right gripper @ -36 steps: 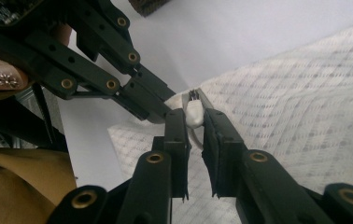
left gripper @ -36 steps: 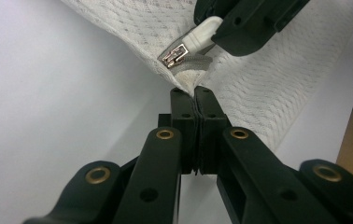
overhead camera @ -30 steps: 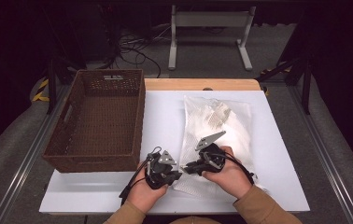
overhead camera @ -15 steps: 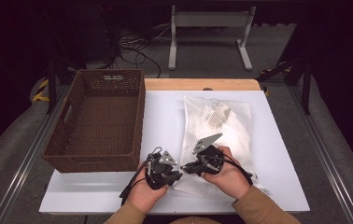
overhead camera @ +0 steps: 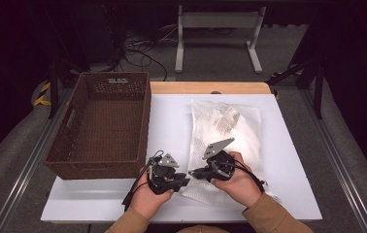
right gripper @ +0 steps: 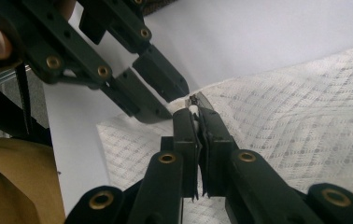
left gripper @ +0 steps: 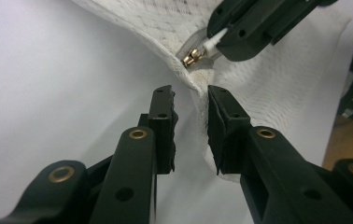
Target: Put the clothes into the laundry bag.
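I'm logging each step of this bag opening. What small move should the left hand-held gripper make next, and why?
Probably close the left hand-held gripper on the corner of the white mesh bag. Its jaws stand open around that fabric edge, while the right hand-held gripper is shut on the zipper pull. Pinning the corner would likely let the zipper slide.

From overhead at six o'clock the high view faces twelve across my whole table (overhead camera: 172, 116), while both gripper views ride close along my jaws from opposite sides, sharing the mesh bag's (left gripper: 277, 79) zipper pull (left gripper: 194, 57) corner.
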A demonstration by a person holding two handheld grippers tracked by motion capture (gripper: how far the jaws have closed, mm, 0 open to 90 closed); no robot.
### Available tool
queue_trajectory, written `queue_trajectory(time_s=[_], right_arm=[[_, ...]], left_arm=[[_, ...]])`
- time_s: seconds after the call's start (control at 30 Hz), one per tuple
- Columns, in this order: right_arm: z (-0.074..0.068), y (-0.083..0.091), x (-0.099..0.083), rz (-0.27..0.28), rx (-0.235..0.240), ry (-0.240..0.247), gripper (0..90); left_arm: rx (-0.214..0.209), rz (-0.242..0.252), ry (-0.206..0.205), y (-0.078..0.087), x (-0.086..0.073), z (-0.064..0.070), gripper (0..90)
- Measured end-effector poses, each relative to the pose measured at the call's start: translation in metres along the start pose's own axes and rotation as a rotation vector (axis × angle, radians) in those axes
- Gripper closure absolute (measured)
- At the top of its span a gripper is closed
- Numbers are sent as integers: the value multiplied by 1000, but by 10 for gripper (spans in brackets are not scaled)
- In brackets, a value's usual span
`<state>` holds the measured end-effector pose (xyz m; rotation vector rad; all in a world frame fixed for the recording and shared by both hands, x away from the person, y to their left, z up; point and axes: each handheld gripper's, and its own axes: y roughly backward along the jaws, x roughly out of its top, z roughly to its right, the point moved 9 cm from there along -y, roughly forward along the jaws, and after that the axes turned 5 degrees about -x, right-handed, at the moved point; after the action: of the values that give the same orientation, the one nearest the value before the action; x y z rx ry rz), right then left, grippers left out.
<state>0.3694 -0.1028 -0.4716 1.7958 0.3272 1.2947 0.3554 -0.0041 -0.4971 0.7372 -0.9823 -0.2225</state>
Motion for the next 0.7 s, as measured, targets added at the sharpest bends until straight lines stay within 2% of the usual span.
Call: queue_trajectory(time_s=[0.07, 0.2, 0.43, 0.5, 0.6, 0.7], right_arm=[[0, 0, 0, 2, 1, 1, 867], [-1, -1, -1, -6, 0, 10, 867], [-2, -2, -1, -9, 4, 18, 868], [-2, -2, -1, -10, 6, 20, 868], [-2, -2, -1, -10, 8, 21, 868], [-2, -3, -2, -13, 14, 14, 867]], left_arm=[[-8, 17, 15, 3, 2, -1, 731], [-9, 25, 16, 4, 4, -2, 742], [-33, 0, 27, -3, 4, -5, 761], [-42, -2, 26, -5, 5, -4, 792], [-29, -11, 19, -6, 5, -4, 851], [-13, -20, 5, -6, 4, -5, 873]])
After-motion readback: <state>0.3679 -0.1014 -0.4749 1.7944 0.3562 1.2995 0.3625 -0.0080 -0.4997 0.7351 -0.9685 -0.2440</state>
